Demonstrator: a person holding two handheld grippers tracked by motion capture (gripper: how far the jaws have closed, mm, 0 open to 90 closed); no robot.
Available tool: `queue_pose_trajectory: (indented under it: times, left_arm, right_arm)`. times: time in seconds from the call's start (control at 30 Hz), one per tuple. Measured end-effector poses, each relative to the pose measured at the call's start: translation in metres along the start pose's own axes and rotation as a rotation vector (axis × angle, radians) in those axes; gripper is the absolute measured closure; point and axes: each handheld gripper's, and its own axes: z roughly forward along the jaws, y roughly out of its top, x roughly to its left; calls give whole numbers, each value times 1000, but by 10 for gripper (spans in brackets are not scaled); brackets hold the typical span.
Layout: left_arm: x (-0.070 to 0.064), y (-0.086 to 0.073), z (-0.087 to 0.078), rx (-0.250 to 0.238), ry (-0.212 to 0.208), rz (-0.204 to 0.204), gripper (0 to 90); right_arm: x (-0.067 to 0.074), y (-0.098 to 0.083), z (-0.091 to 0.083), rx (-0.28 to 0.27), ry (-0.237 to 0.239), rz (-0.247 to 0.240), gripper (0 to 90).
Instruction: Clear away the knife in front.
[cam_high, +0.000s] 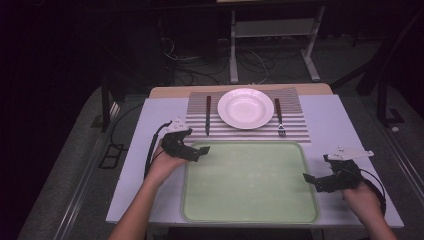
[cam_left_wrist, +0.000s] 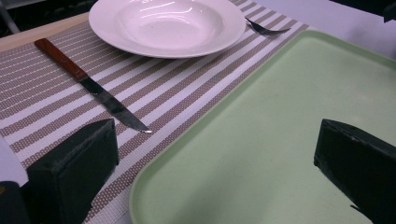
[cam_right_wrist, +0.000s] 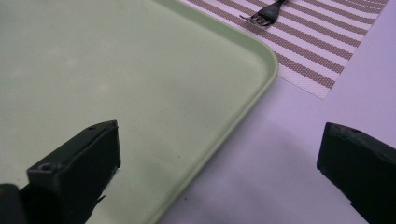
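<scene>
Two hands hold a claw each at the near edge of the surface (cam_high: 325, 107). Left claw (cam_high: 200, 151) is spread wide and holds nothing — it hangs over the far left corner of the green tray (cam_high: 250, 210). Right claw (cam_high: 311, 181) is spread wide too (also holding nothing), with the tray's right rim between its jaws. Nothing lies in the tray. From the left claw's own camera, the knife (cam_left_wrist: 93, 88) shows up close on the striped mat (cam_left_wrist: 187, 88), beside the white plate (cam_left_wrist: 166, 23). Nothing is on the plate. Its fork (cam_right_wrist: 261, 16) lies on the mat just past the tray corner.
</scene>
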Motion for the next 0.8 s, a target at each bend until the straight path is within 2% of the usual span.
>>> queue_pose_trajectory:
  times: [0.6, 0.8]
  left_arm:
    - [-1, 8, 16, 24, -8, 25, 0]
    - [5, 12, 24, 21, -8, 25, 0]
  right_arm:
    - [-1, -1, 0, 4, -1, 5, 0]
    - [-1, -1, 0, 8, -5, 9, 0]
